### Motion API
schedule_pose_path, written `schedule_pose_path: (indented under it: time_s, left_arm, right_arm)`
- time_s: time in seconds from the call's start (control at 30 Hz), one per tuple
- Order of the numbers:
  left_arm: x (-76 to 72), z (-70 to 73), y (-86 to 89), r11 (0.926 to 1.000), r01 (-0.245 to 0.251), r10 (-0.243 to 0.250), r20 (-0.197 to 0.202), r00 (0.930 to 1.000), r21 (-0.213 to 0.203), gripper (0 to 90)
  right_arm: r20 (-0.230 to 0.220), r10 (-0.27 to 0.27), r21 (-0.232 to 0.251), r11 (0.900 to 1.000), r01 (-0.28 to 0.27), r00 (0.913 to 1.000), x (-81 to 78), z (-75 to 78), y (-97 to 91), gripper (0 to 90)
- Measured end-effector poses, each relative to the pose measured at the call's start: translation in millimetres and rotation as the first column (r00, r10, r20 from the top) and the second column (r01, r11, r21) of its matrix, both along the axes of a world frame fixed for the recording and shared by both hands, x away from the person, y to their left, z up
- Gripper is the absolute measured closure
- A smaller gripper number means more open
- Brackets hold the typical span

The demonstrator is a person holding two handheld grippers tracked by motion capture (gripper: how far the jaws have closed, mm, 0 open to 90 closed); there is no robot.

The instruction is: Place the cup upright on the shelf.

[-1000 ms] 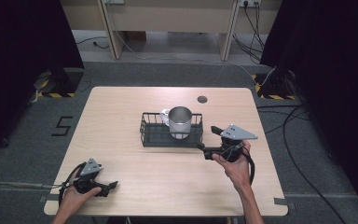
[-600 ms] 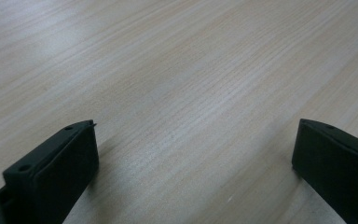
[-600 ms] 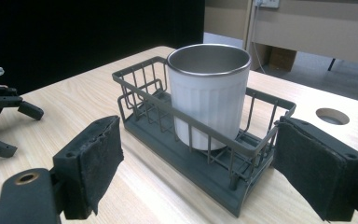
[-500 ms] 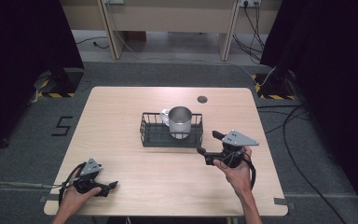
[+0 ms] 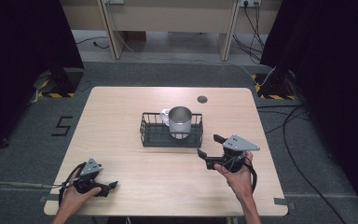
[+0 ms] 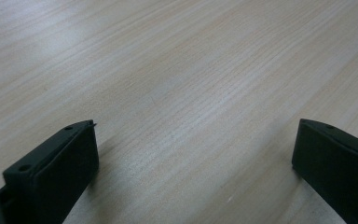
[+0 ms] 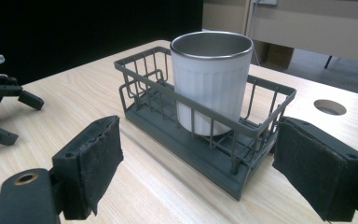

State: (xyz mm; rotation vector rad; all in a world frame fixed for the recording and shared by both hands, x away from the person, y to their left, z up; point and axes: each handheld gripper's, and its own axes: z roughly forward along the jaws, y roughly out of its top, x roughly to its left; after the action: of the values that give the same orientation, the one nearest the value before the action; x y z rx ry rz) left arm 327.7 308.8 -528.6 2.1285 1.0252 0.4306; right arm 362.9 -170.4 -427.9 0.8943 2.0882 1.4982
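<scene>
Mug (image 7: 212, 79) handle hidden behind body in right gripper view; basket (image 7: 214, 154) bars cross its lower part.

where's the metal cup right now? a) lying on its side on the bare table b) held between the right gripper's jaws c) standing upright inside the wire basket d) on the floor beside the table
c: the metal cup stands upright inside the wire basket, with the right gripper open and apart from it, its jaws holding nothing.
</scene>
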Motion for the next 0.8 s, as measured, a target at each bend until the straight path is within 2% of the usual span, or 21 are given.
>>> schedule_pose_path:
  time_s: [0.8]
  left_arm:
    - [-0.1,0.0,0.0,1.0000,-0.001,0.001,0.000,1.0000,0.000,0.0]
  right_arm:
    - [0.001,0.000,-0.002,1.0000,0.000,1.0000,-16.3,-9.0,-3.9,15.3]
